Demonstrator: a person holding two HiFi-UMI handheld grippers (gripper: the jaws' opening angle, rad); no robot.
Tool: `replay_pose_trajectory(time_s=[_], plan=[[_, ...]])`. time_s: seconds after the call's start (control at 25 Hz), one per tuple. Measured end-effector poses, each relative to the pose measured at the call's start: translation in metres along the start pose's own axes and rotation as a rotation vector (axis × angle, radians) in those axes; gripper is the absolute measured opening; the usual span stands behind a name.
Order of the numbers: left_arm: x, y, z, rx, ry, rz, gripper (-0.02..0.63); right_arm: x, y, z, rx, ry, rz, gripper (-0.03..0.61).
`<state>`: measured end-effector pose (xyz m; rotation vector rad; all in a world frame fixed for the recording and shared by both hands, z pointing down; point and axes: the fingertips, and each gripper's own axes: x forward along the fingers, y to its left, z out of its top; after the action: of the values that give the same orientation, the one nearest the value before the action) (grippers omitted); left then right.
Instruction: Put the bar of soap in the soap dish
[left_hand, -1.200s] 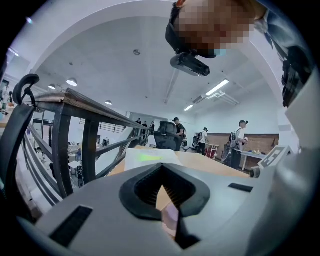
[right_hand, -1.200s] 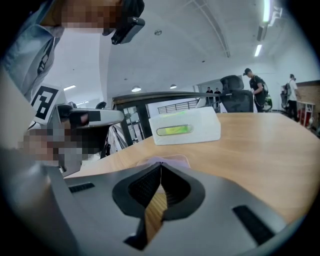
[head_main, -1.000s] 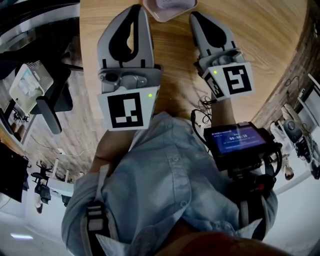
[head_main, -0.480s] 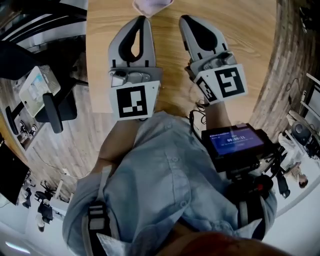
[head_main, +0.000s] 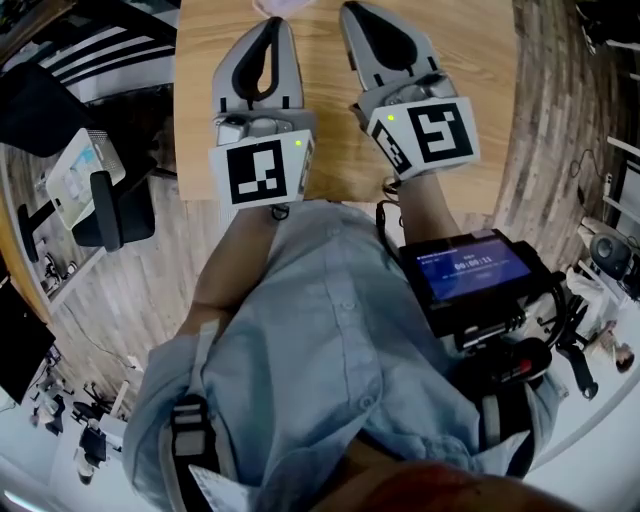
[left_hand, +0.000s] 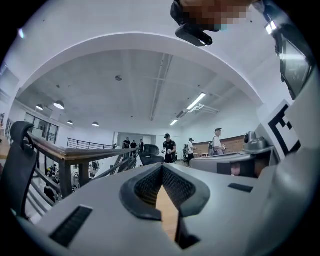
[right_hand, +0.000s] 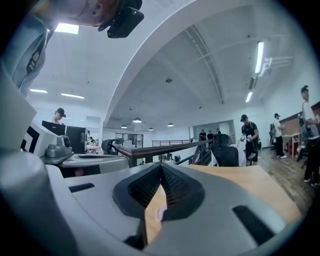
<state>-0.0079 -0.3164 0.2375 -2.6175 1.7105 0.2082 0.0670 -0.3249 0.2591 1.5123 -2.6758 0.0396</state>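
In the head view only a pale pink sliver of the soap dish (head_main: 283, 5) shows at the top edge, on the wooden table (head_main: 480, 100). No bar of soap can be seen in any view. My left gripper (head_main: 275, 22) and right gripper (head_main: 352, 8) hang side by side above the table's near part, pointing away from me toward the dish. The left gripper (left_hand: 161, 167) is shut, with only table wood showing below its tips. The right gripper (right_hand: 161, 167) is also shut and holds nothing; a small pink patch (right_hand: 159, 214) shows through the gap beneath its tips.
A black office chair (head_main: 100, 215) stands left of the table. A black device with a lit screen (head_main: 470, 270) hangs at my right side. Both gripper views look level across an office with a railing (right_hand: 160, 147) and several standing people (left_hand: 169, 147) far off.
Both grippers have risen and drawn back from the dish, still shut. The table looks smaller and farther below, and the pink dish has slid nearly out of the top of the head view.
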Motion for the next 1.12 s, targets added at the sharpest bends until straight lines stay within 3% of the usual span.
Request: replay_pose_trajectory(time_s=[0.24,1.12], plan=[[-0.011,-0.004,0.021,0.032,-0.051,0.015,0.006,-0.011,0.007,0.012,-0.013,-0.027,0.007,0.005],[-0.012,-0.001,0.025,0.057,-0.057,0.022,0.006,-0.01,0.01,0.018,-0.015,-0.043,0.014,0.006]])
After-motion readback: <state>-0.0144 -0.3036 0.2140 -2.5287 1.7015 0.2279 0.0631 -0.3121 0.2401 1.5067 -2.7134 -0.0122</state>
